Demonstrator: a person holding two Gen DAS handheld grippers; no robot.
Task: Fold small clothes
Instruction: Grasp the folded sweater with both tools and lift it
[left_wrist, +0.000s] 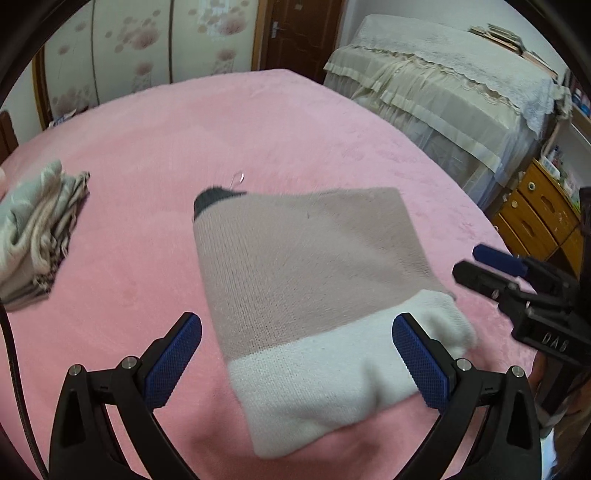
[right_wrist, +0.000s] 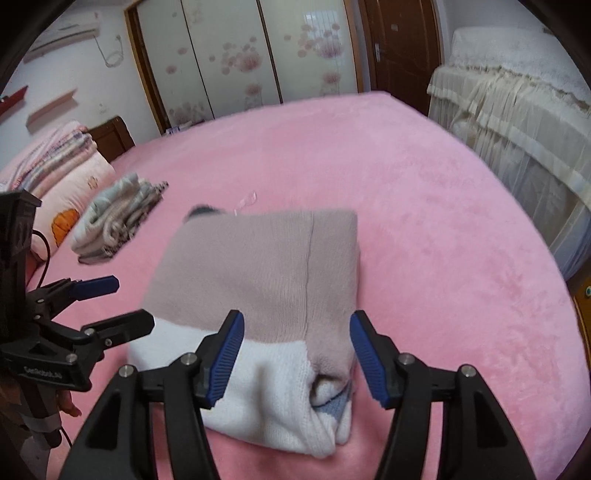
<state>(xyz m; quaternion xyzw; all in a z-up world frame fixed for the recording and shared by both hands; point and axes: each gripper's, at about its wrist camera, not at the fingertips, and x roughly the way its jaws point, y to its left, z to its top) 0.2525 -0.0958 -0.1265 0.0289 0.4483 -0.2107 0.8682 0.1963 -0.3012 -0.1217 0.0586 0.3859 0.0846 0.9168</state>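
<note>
**Both grippers free above the folded sweater**

Your left gripper (left_wrist: 297, 350) has its jaws spread wide, the blue pads (left_wrist: 177, 354) standing either side of the sweater's white band at the bottom of the left wrist view, with nothing pinched between them. Your right gripper (right_wrist: 297, 354) is parted too, less widely, and hangs over the near right corner of the same garment; no cloth sits between its pads. Neither tool grips anything.

The sweater (left_wrist: 303, 266) lies in the middle of both frames on the pink blanket (left_wrist: 258, 129), folded into a compact block: beige knit on top, the white band nearest you, a dark collar poking out at the far left corner. In the right wrist view, loose layers with a blue patch show at its near right corner, so that edge looks less tidy than the rest.

At the left of both frames sits a stack of folded clothes (right_wrist: 118, 218), well apart from the sweater. That placement suggests the finished pile, so this piece probably belongs there next. A pillow (right_wrist: 70, 192) lies beyond the stack at the far left.
</note>
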